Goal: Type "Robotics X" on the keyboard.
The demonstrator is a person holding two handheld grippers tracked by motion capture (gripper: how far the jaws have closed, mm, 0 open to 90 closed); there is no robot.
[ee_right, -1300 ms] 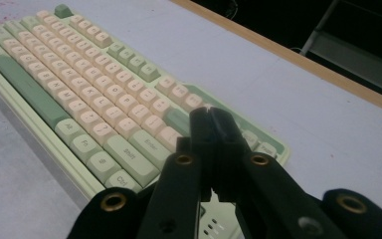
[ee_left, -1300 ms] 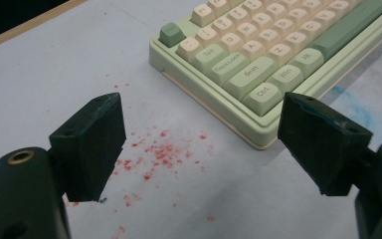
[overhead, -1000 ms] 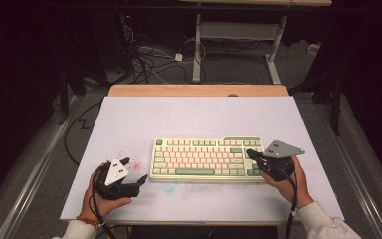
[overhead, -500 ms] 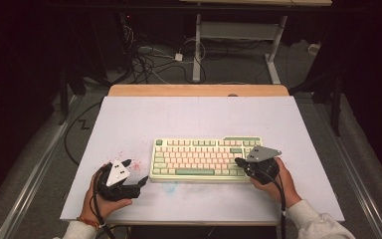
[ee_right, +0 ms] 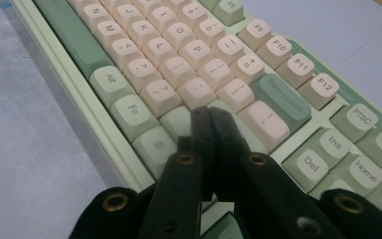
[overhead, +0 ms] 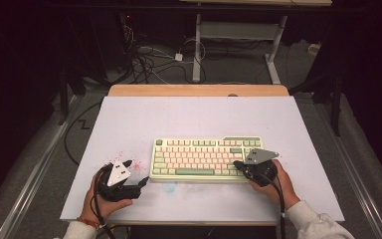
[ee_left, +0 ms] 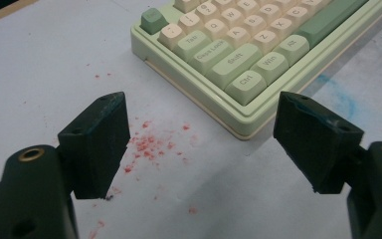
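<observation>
The keyboard (overhead: 206, 158) blocks the table's (overhead: 194, 117) near middle. Far of it, and to either side, my way lies open. My left gripper (ee_left: 204, 144) has bare tabletop ahead, just left of the keyboard's corner.
</observation>
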